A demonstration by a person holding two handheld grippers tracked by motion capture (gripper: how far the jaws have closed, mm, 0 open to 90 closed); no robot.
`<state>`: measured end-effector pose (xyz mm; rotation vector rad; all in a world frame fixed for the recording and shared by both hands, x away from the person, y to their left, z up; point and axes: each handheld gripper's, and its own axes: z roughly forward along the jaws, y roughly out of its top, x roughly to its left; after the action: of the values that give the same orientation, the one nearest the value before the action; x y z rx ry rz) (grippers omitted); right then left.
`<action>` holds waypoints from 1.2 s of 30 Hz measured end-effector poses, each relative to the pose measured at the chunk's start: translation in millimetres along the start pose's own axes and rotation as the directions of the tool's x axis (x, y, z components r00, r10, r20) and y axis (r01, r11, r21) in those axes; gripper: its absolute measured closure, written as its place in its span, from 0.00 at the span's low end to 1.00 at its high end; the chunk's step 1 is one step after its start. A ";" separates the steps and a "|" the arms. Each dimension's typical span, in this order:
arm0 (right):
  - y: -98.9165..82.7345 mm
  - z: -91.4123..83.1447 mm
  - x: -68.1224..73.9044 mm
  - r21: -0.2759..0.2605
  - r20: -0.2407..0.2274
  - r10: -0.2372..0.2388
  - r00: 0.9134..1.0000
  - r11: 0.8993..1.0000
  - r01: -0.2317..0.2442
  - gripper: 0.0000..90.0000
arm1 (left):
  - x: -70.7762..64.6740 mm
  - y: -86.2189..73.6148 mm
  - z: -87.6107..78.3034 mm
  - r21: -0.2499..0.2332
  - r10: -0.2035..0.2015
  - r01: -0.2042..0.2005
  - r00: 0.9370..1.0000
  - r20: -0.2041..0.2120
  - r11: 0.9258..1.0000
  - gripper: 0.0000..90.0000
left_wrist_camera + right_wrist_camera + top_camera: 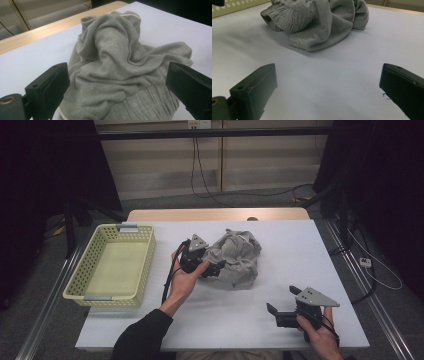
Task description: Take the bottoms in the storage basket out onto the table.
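1. Step in hand: the left gripper [216, 268] is closing in on the crumpled grey garment [236, 257], which is lying on the white table [300, 255]. I judge this to be the approach before a grasp, with no cloth taken yet.

2. Left fingers: in the left gripper view the jaws are standing wide apart, released, with the ribbed hem of the garment [120, 75] bulging between them and just ahead of their tips. Whether the pads are touching cloth I cannot tell.

3. Right fingers: the right gripper [283, 306] is hovering low over bare table, jaws spread and holding nothing. The garment [317, 22] is lying well ahead of its fingertips.

4. Next move, as a judgement: the left jaws need to be pushing a little further onto the hem fold and then clenching on a thick ridge of cloth, since a thin pinch is likely to be slipping out on the lift.

5. Containers: a pale yellow perforated basket [145, 257] is sitting behind the left gripper, on the side away from the garment. It is holding nothing.
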<state>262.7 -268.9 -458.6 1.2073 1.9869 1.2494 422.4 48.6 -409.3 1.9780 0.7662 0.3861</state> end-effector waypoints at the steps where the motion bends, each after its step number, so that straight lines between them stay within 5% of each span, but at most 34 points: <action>1: 0.1 0.1 0.1 0.000 0.000 0.000 1.000 1.000 0.000 0.02 | -0.3 -0.8 -1.6 -0.002 0.007 -0.007 1.000 -0.004 1.000 0.06; 18: 0.2 -0.3 0.5 0.001 0.004 -0.001 1.000 1.000 0.001 0.01 | -4.2 -6.1 -30.4 -0.060 0.027 -0.029 0.999 -0.037 0.998 0.06; 36: 0.3 -0.1 1.1 0.001 0.003 -0.004 1.000 1.000 0.004 0.01 | -18.1 -5.8 -57.3 -0.093 0.088 -0.089 0.996 -0.018 0.992 0.06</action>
<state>262.3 -268.0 -458.2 1.2044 1.9869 1.2441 375.1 76.9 -384.7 1.9269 0.6587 0.4802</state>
